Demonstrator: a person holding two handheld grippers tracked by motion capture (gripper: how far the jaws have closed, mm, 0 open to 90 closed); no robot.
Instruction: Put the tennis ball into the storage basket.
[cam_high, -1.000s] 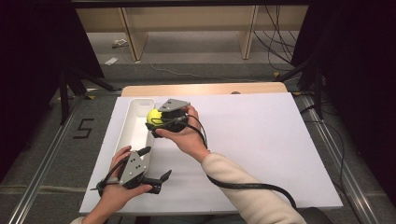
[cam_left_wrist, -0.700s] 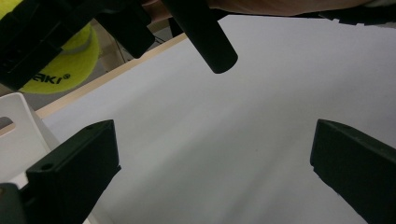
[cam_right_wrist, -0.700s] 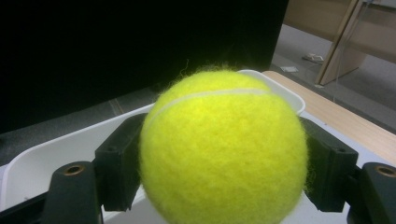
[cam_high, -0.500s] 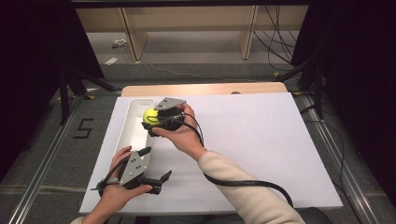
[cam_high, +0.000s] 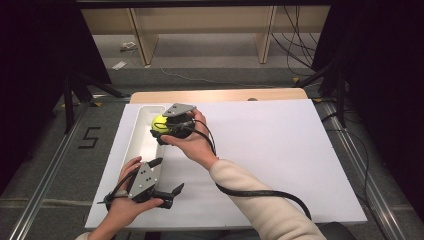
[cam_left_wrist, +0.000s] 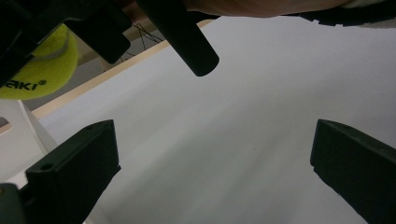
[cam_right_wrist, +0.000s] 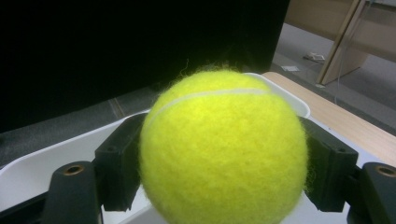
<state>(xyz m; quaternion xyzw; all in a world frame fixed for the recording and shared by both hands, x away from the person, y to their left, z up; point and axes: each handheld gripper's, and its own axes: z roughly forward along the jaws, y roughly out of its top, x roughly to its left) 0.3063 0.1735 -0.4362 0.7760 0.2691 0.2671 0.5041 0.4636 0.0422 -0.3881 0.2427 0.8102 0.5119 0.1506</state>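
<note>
A yellow tennis ball (cam_high: 160, 123) (cam_right_wrist: 223, 149) (cam_left_wrist: 35, 65) is clamped between the jaws of my right gripper (cam_high: 161, 129), which holds it just above the long white tray (cam_high: 145, 111) at the left of the table. In the right gripper view the tray's rim (cam_right_wrist: 289, 100) curves behind the ball. My left gripper (cam_high: 167, 176) rests low near the table's front edge, a little in front of the tray, jaws spread wide with nothing between them. Its view looks up across the white sheet at the right gripper and the ball.
A white sheet (cam_high: 280, 155) covers most of the table, with a strip of wood tabletop (cam_high: 225, 95) at its far edge. A black cable (cam_high: 260, 192) trails from the right gripper under the sleeve. Wooden furniture legs (cam_high: 265, 35) stand on the floor beyond.
The right gripper has carried the ball slightly left, over the tray. The left gripper has stayed where it was.
</note>
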